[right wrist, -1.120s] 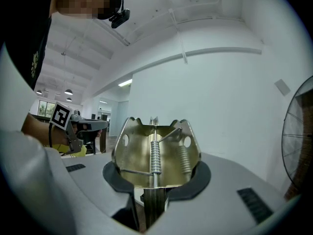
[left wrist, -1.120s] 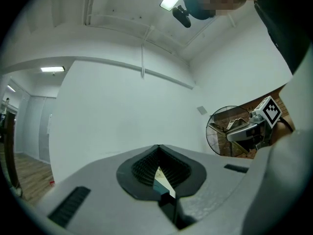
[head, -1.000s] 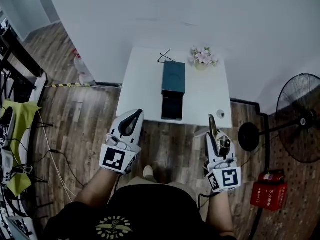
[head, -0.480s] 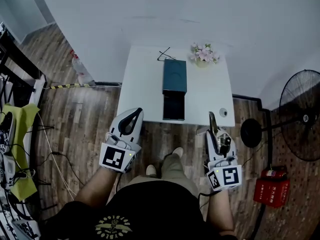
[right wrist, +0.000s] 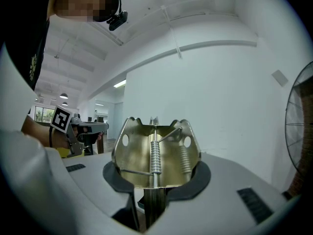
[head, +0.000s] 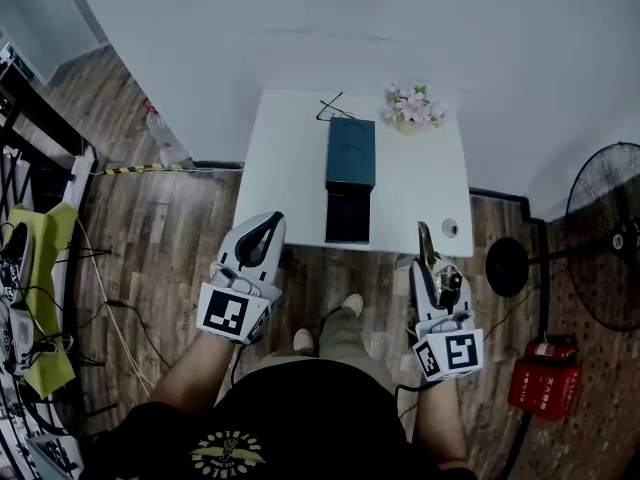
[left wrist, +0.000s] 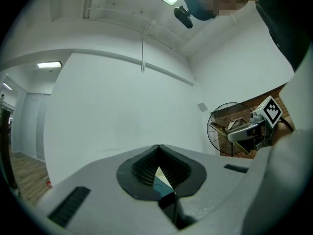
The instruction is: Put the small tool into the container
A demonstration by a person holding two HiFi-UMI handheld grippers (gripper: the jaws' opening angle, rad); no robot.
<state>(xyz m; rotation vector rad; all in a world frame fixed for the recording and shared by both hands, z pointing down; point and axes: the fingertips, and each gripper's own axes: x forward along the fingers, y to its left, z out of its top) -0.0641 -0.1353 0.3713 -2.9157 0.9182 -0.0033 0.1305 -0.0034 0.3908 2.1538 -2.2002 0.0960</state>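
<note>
Right gripper [right wrist: 154, 190] is clamped on the small tool [right wrist: 155, 153], gripping its lower stem so the tool stands up out of the jaws. Left gripper [left wrist: 159, 173] has its jaws together with nothing in them. Both are held level in front of the person, short of the white table [head: 285, 168].

The container [head: 349, 173] sits mid-table, well apart from the tool. It is dark, with a teal far part and a darker near part end to end. I can't tell which part is the open one.

The step looks like carrying the tool to the container. To do it well, hold the clamp firm and bring the right gripper over the open part. Lower the tool inside before letting go, and steer clear of the flowers [head: 412, 108] and the small round thing [head: 449, 228] at the table's right.

The tool is brass-coloured folded sheet metal with a notched top edge. It has a hole in each wing and a coil spring down the centre, so it is likely a spring clip. It is shiny and thin, so it may slip.
</note>
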